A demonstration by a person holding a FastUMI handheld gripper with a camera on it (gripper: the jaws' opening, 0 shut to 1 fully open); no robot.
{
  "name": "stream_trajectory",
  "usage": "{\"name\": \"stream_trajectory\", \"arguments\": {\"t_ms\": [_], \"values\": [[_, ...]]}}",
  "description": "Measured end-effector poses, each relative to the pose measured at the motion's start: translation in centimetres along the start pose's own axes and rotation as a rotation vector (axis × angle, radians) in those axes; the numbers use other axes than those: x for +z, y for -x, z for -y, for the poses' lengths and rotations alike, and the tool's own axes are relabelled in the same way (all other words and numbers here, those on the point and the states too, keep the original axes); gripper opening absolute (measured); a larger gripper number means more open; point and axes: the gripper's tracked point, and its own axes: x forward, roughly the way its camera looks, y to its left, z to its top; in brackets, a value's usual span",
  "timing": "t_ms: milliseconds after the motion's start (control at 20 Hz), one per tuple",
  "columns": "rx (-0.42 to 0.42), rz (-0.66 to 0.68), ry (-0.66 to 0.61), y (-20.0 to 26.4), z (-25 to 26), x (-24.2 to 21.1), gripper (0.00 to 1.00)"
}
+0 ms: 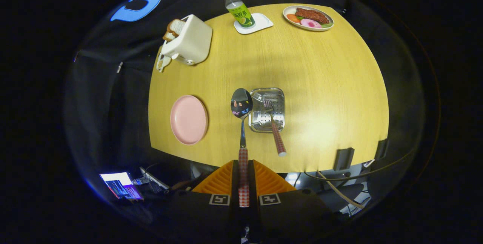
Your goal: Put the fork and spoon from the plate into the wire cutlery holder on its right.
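Observation:
My gripper [243, 170] is shut on the spoon's red-checked handle, which runs between the two orange fingers [220, 180]. The spoon [242, 119] points forward, and its shiny bowl hangs high above the table, just left of the metal cutlery holder [267, 110]. The fork [272, 125] stands in the holder, tines down, with its red-checked handle leaning out toward me. The pink plate [188, 119] lies bare on the wooden table [320, 85], left of the holder.
A white toaster [188, 40] with bread stands at the far left of the table. A green-labelled bottle [239, 10] on a white coaster and a plate of food [308, 17] sit along the far edge. A lit screen [120, 186] is below the table's near edge.

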Motion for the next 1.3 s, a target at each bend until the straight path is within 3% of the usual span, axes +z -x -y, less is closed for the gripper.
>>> {"name": "stream_trajectory", "arguments": {"t_ms": [300,750,1100,1250,1300], "values": [[-0.075,-0.196,0.020,-1.7,2.3,0.4,0.14],[-0.133,-0.356,0.026,-5.7,2.6,2.9,0.13],[-0.135,-0.357,-0.019,-7.0,3.1,4.0,0.14],[-0.102,-0.284,-0.035,-6.5,2.7,5.1,0.19],[-0.087,-0.241,-0.049,-6.3,2.4,5.6,0.26]]}}
